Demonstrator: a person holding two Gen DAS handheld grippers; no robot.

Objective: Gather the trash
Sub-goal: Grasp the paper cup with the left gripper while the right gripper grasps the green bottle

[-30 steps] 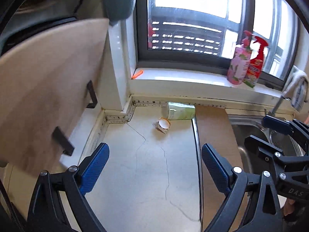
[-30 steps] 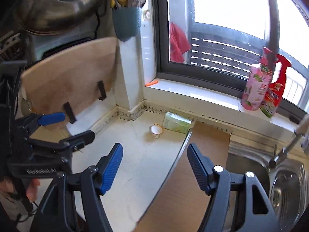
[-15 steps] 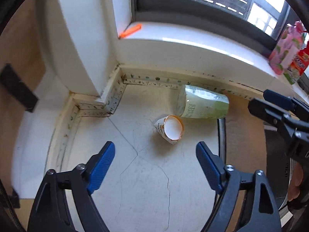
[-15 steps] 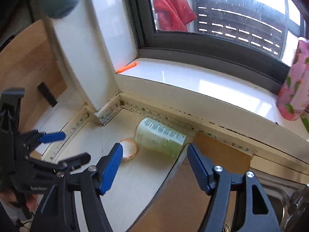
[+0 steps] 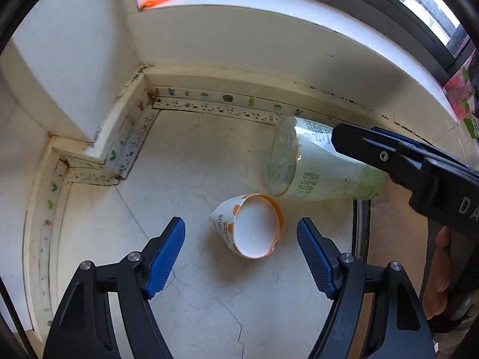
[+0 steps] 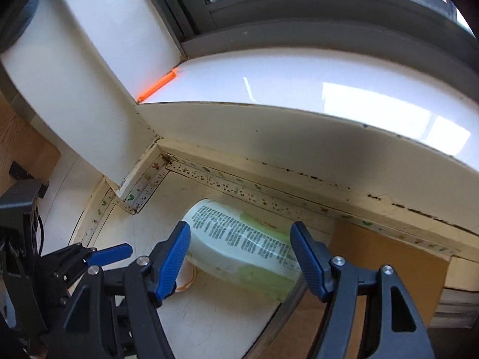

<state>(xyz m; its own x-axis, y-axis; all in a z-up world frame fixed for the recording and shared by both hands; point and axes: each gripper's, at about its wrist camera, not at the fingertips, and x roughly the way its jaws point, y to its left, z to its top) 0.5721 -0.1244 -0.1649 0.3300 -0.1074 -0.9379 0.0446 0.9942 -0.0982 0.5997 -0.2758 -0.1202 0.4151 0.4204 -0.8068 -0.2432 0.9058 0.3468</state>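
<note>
A small white and orange paper cup (image 5: 250, 227) lies on its side on the cracked counter, its mouth towards me. My left gripper (image 5: 241, 237) is open with the cup between its blue pads, not touching it. A clear plastic bottle (image 5: 314, 167) with a green and white label lies on its side just behind the cup. My right gripper (image 6: 241, 252) is open and straddles the bottle (image 6: 239, 248) from above. In the left wrist view the right gripper (image 5: 389, 155) reaches in from the right over the bottle. Only the cup's rim (image 6: 187, 281) shows in the right wrist view.
The counter (image 5: 185, 179) ends at a stained backsplash corner (image 5: 143, 98) under a white window sill (image 6: 299, 89) with an orange strip (image 6: 158, 85). A wooden board (image 6: 389, 263) lies to the right over the sink edge. A pink bottle (image 5: 461, 95) stands far right.
Both grippers have moved forward and down towards the counter corner. The cup now lies between the left pads and the bottle between the right pads. Both stay open.
</note>
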